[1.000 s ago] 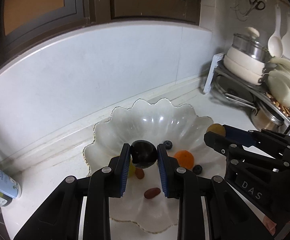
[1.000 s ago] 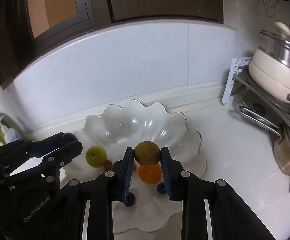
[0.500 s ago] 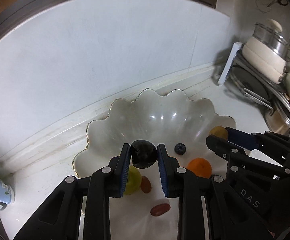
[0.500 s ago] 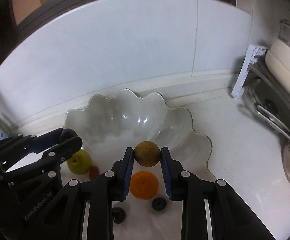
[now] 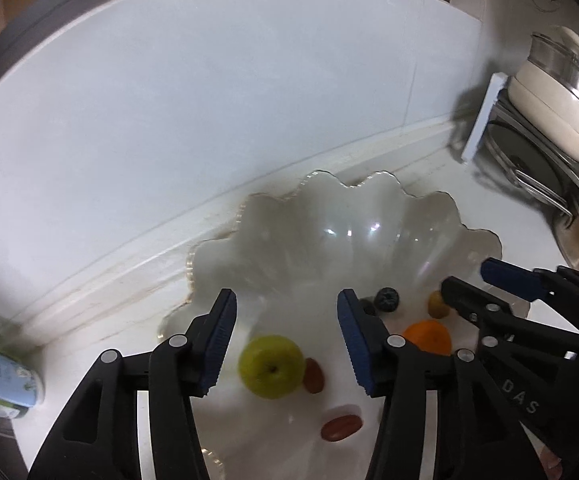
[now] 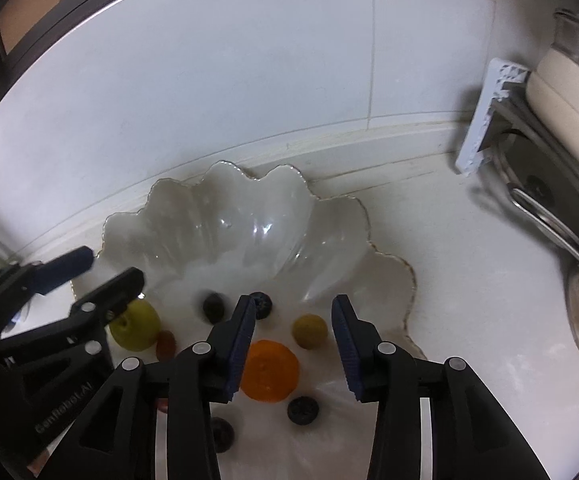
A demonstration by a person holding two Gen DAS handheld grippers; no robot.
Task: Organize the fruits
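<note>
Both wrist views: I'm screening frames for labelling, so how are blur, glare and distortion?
Left wrist view: green apple and scalloped bowl slightly motion-smeared, glare on the bowl's wall, fisheye bending the backsplash. Right wrist view: sharper; orange crisp, dish rack blurred at the edge, dark vignette corners.

white tiled wall (image 5: 217, 92), stacked pots (image 5: 553, 92) on rack (image 6: 485, 120), bottle (image 5: 1, 380)
</note>
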